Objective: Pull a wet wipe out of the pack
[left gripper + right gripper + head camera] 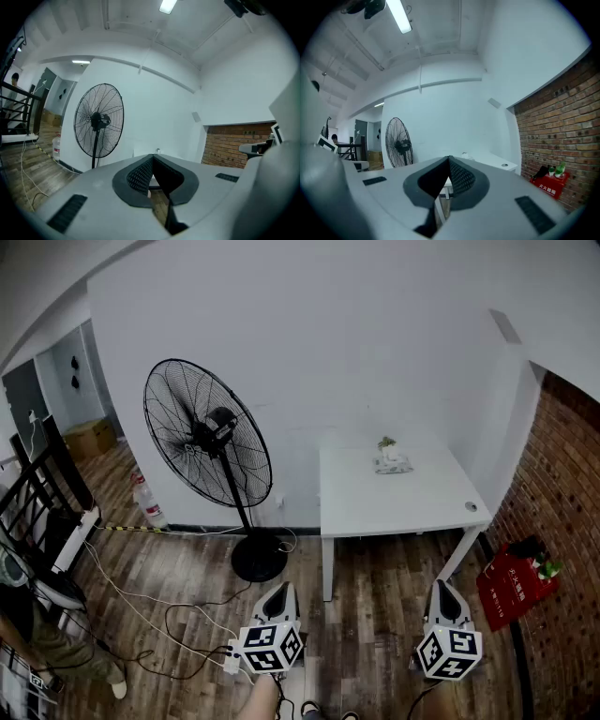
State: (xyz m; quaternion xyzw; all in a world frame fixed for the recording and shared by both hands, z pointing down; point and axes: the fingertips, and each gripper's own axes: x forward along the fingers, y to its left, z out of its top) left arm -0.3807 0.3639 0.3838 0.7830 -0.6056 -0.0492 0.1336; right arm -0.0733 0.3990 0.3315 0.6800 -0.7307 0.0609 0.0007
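Pack lies near the far edge of the tabletop, well apart from both grippers. Left gripper and right gripper hang over the floor, each with jaws pressed together on nothing. Fan stands left of the tabletop. Pack detail is too small to read; a green item just behind it is unclear.

Head view: high, steeply down, well back from tabletop. Gripper views: low, riding left claw and right claw, facing forward and up. All 3 share the fan and tabletop.
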